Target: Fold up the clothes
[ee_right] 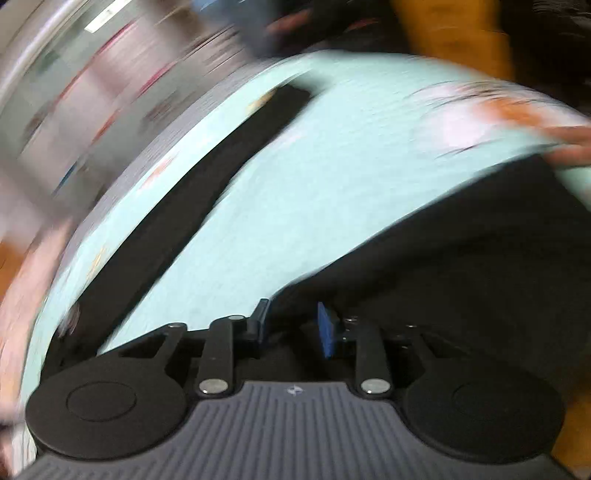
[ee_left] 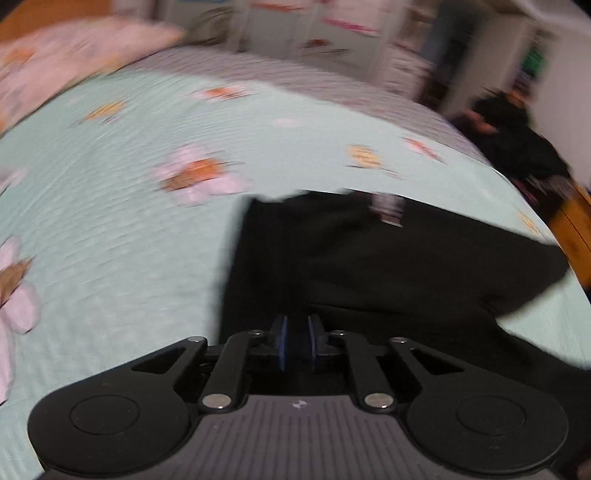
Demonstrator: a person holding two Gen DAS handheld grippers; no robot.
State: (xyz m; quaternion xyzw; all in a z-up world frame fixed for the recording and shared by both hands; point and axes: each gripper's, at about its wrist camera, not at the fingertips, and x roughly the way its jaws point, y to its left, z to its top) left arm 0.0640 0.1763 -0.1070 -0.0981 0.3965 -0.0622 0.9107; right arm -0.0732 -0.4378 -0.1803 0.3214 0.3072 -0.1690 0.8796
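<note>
A black garment point(ee_left: 369, 258) lies spread on a mint bedspread point(ee_left: 129, 221) printed with pink and orange flowers. My left gripper point(ee_left: 297, 332) hangs over the garment's near left part. Its blue pads stand a narrow gap apart, and I see only dark cloth behind them. In the blurred right wrist view the same garment point(ee_right: 461, 240) fills the lower right. A long black strip point(ee_right: 192, 206) of it runs away across the bedspread point(ee_right: 314, 166). My right gripper point(ee_right: 293, 321) sits at the garment's edge with its pads well apart and black cloth under the gap.
A pink flowered pillow point(ee_left: 74, 48) lies at the bed's far left. Beyond the bed's right edge are a dark heap point(ee_left: 517, 140) and a wooden floor point(ee_left: 576, 229). Pale furniture point(ee_left: 332, 29) stands behind the bed. Both views are motion-blurred.
</note>
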